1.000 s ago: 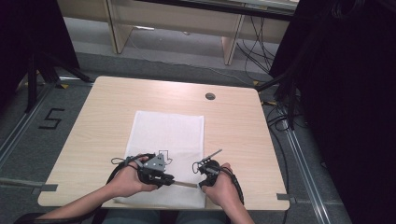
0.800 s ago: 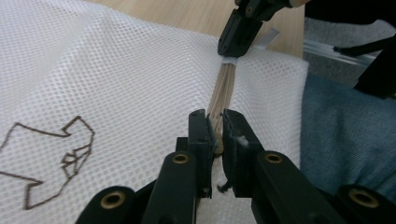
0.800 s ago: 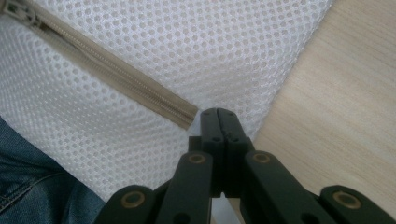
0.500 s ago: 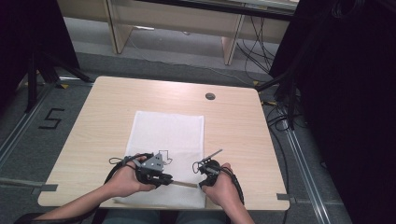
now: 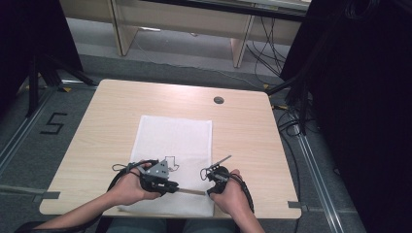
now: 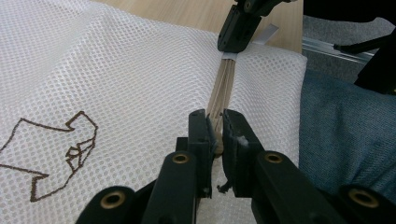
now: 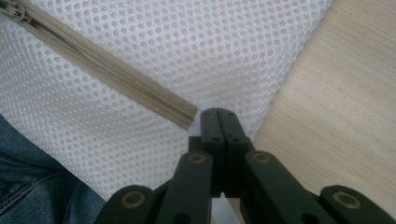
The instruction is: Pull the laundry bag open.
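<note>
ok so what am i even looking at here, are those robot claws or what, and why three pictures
No robot here: a person sits at a wooden table and holds a tool with two black jaws in each hand. The high view looks down from above the person's side. The other two pictures come from small cameras riding on the tools, looking along their jaws.

On the table lies a white mesh bag with a beige zipper near the edge closest to the person. The left hand-held gripper is shut on the zipper at one spot, probably its slider, though that is hard to tell. The right hand-held gripper has its jaws pressed together at the zipper's end, pinching the mesh or the tape there. The blue cloth at the picture edges is the person's jeans.
</note>
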`<state>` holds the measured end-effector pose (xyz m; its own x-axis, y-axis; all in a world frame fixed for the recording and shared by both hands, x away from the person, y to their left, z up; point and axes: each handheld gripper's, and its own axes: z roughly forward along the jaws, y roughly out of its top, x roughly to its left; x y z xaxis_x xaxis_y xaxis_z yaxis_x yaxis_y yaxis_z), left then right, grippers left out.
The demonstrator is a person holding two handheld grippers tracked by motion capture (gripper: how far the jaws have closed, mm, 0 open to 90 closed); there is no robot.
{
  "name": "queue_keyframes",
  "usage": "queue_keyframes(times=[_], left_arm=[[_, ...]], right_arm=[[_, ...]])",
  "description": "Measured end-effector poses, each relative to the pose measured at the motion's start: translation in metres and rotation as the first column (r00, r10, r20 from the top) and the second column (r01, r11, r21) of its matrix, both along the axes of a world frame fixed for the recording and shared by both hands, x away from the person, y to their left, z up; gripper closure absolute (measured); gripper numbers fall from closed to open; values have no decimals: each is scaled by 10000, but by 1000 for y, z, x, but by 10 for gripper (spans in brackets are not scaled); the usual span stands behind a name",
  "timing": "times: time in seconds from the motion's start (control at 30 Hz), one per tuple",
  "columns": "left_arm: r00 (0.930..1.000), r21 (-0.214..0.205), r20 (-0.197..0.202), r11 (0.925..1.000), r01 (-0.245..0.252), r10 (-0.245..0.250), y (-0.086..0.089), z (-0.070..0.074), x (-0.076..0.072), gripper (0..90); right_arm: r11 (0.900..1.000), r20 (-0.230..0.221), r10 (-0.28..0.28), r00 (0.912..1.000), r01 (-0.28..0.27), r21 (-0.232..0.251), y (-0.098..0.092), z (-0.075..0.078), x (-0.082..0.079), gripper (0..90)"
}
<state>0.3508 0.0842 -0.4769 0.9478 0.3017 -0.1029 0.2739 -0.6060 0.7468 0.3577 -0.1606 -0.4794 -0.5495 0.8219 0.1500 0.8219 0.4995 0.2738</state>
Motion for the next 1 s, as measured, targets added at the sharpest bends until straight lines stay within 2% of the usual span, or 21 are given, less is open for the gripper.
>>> queue_keyframes(times=[0.17, 0.2, 0.23, 0.27, 0.37, 0.4, 0.57, 0.87, 0.93, 1.0], left_arm=[[10000, 30, 37, 10000, -24, 23, 1, 0, 0, 819], [9998, 31, 166, 10000, 66, -67, 2, 0, 1, 819], [10000, 2, -12, 10000, -87, 87, 2, 0, 0, 819], [10000, -49, -24, 10000, -57, 57, 3, 0, 0, 819], [9999, 107, 117, 9999, -33, 32, 4, 0, 1, 819], [10000, -52, -30, 10000, -76, 76, 4, -1, 0, 819], [10000, -63, -51, 10000, -21, 21, 4, -1, 0, 819], [10000, 102, 98, 9999, 14, -15, 5, -1, 0, 819], [10000, 15, -12, 10000, -43, 43, 6, -1, 0, 819], [10000, 55, 60, 10000, -44, 44, 10, -1, 1, 819]], right_arm=[[10000, -117, 51, 9999, -50, 24, -1, 0, 0, 900], [10000, -107, 81, 9999, -81, 15, -1, 0, 0, 900], [10000, -113, 56, 9999, -56, 29, -1, 0, 0, 900], [9999, -93, 104, 9999, -104, 22, -1, 0, 1, 900], [9999, -100, 103, 9999, -103, 19, -1, 0, 1, 900], [10000, -99, 97, 9999, -96, 14, -1, 0, 1, 900], [10000, -27, 87, 10000, -87, 50, -1, 0, 0, 900], [10000, -46, 26, 10000, -26, -13, 0, 0, 0, 900], [10000, -17, 51, 10000, -51, 6, 0, 0, 0, 900], [10000, -6, 61, 10000, -61, -19, -1, 0, 0, 900]])
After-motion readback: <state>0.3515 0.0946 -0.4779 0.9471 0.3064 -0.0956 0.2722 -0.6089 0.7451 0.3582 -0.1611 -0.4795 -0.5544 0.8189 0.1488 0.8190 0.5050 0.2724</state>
